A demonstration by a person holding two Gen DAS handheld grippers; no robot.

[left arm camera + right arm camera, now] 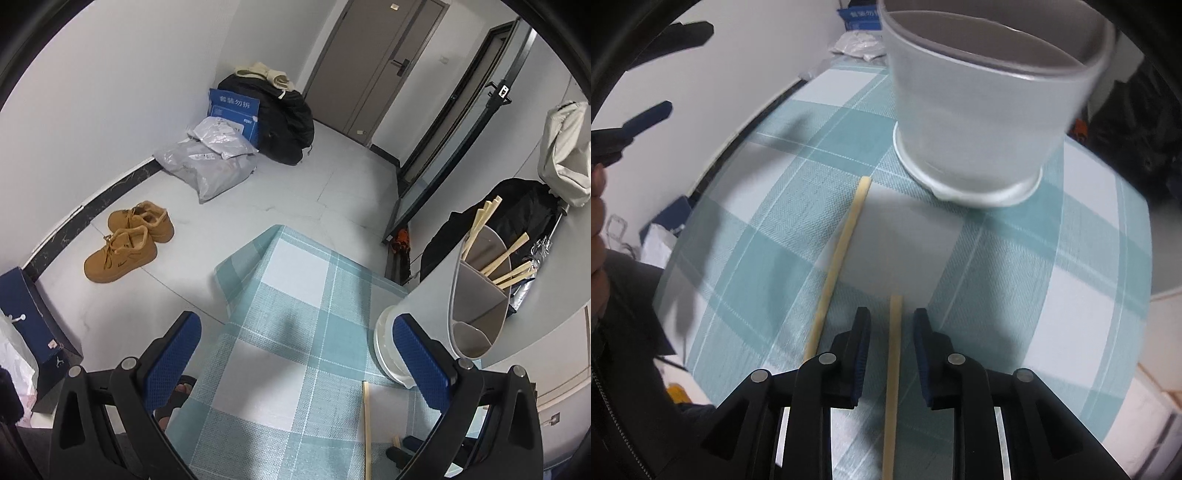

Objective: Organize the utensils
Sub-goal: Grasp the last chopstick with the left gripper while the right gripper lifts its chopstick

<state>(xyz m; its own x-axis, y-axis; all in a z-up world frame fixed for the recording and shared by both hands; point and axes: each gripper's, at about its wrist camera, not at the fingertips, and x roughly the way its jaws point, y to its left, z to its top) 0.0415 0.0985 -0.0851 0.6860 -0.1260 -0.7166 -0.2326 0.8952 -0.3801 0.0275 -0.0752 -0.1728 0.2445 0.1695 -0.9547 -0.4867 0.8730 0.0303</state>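
White divided holder [476, 295] on checked cloth [295, 314], several pale chopsticks [506, 275] in its far compartments (near one looks bare). Two chopsticks lie loose on cloth: one [894, 369] between right gripper [891, 325] pads, untouched, one [842, 254] beside. Left gripper [295, 354] spread wide, holding nothing. Tan shoes [129, 240], bags on floor.

On the pale tiled floor [110, 317] you have a pair of tan suede lace-up shoes [127, 240] near the dark marbled skirting. Further back, a crumpled grey plastic mailing bag [207, 166] lies in front of a blue printed cardboard box [234, 107], which leans against a black padded jacket [291, 122] heaped in the corner. A grey door with a dark handle [380, 62] stands behind. The desk wears a teal-and-white checked cloth [295, 314].
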